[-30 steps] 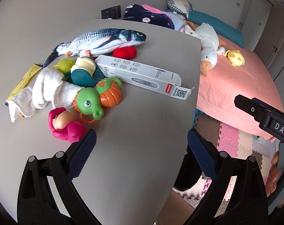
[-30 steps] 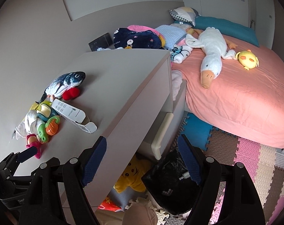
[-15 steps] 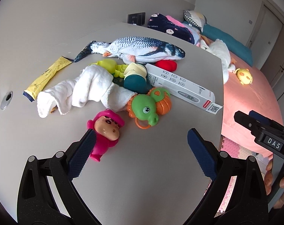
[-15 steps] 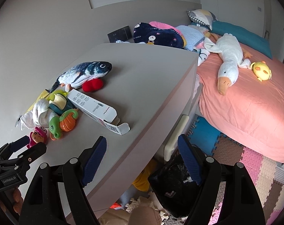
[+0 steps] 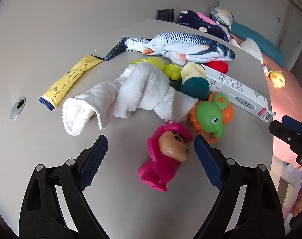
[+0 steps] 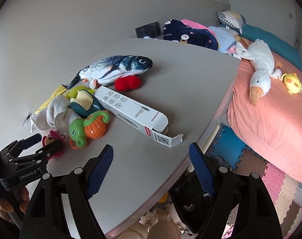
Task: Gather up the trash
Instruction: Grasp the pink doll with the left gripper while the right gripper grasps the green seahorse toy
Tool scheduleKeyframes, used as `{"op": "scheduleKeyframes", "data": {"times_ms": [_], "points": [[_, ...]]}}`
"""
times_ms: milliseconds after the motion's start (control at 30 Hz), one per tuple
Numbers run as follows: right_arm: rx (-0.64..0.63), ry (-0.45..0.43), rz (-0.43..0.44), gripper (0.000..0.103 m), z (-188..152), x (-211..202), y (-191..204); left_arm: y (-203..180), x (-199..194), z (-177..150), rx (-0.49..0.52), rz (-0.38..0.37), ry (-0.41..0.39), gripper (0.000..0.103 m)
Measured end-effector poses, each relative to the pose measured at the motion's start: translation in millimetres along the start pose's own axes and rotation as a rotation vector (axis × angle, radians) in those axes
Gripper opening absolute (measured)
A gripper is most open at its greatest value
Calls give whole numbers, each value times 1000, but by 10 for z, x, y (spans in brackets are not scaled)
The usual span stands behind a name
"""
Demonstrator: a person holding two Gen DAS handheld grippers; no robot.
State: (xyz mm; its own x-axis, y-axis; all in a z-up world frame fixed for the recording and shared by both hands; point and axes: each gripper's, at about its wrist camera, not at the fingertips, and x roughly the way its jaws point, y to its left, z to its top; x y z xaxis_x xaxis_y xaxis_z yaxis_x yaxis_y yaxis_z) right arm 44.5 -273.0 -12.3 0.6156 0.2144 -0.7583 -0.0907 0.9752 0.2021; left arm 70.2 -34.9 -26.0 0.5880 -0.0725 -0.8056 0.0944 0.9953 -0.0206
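**Operator:** When I count what lies on the grey table point(image 5: 51, 29), I find one white thermometer box point(image 6: 134, 112), one yellow sachet point(image 5: 70, 80), one white towel point(image 5: 131, 91), one plush fish point(image 5: 181, 45), one red plush piece point(image 6: 128, 83), one green and orange turtle toy point(image 5: 212, 117), one pink doll point(image 5: 165, 157), one teal and cream cup point(image 5: 193, 79) and one yellow-green plastic toy point(image 5: 167, 67).

**Colleague:** Do both cameras show all of it?

**Operator:** No. Only my left wrist view shows the sachet in full, near the towel at the wall side. Only my right wrist view shows the box's open flap, the black bag point(image 6: 192, 191) on the floor under the table edge, and the white goose point(image 6: 258, 65) on the pink bed point(image 6: 270, 119).

**Colleague:** And the tongs?

**Operator:** My left gripper point(image 5: 151, 151) hangs low over the table, wide open and holding nothing, with the doll lying between its fingers. My right gripper point(image 6: 151, 157) is also wide open and without load, above the table edge near the box's flap end.
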Motion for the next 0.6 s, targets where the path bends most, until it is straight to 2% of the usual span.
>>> {"op": "scheduleKeyframes", "data": {"times_ms": [267, 333, 367, 467, 600], "points": [[-23, 22, 20, 79, 40, 145, 232, -43, 91, -16, 45, -1, -1, 60], [-20, 31, 32, 79, 46, 190, 287, -29, 77, -12, 39, 6, -8, 44], [-19, 36, 40, 79, 47, 211, 315, -6, 68, -7, 26, 9, -8, 40], [-28, 52, 71, 79, 57, 283, 416, 90, 2, -13, -31, 23, -19, 40], [-61, 64, 101, 79, 85, 378, 564, 161, -96, -18, -55, 46, -39, 40]]}}
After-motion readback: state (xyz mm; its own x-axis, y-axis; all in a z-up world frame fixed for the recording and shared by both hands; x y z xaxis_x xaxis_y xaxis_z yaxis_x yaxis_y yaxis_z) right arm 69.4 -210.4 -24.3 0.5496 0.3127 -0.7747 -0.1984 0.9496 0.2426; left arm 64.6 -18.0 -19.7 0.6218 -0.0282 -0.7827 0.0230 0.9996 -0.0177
